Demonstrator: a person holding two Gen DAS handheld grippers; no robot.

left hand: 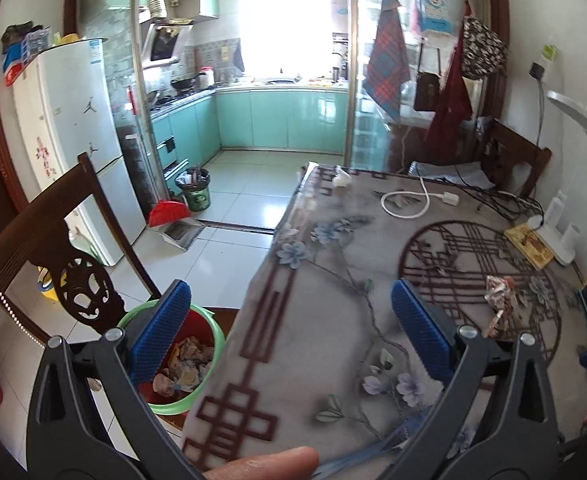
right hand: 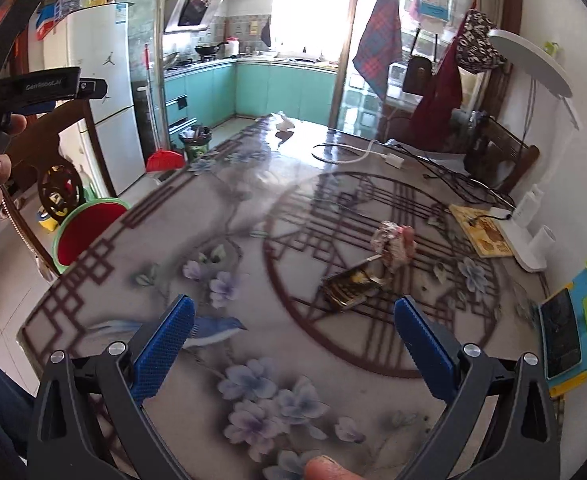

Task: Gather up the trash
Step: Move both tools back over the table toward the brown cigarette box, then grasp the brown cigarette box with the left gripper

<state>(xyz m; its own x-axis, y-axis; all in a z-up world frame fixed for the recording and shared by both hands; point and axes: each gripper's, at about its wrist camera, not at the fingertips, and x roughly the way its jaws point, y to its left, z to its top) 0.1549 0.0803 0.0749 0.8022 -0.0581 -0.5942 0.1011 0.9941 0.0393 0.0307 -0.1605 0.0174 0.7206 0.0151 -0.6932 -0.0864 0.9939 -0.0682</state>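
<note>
Hovering over the counter [right hand: 253,208], my left gripper [left hand: 291,330] and right gripper [right hand: 293,344] spread their fingers wide apart, empty; crumpled wrapper [right hand: 393,246] ahead.

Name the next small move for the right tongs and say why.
Probably ease the right tongs forward to the crumpled wrapper on the table. Both tongs are open and empty, the wrapper and a flattened packet lie just ahead, and the green bin beside the table already holds trash.
</note>
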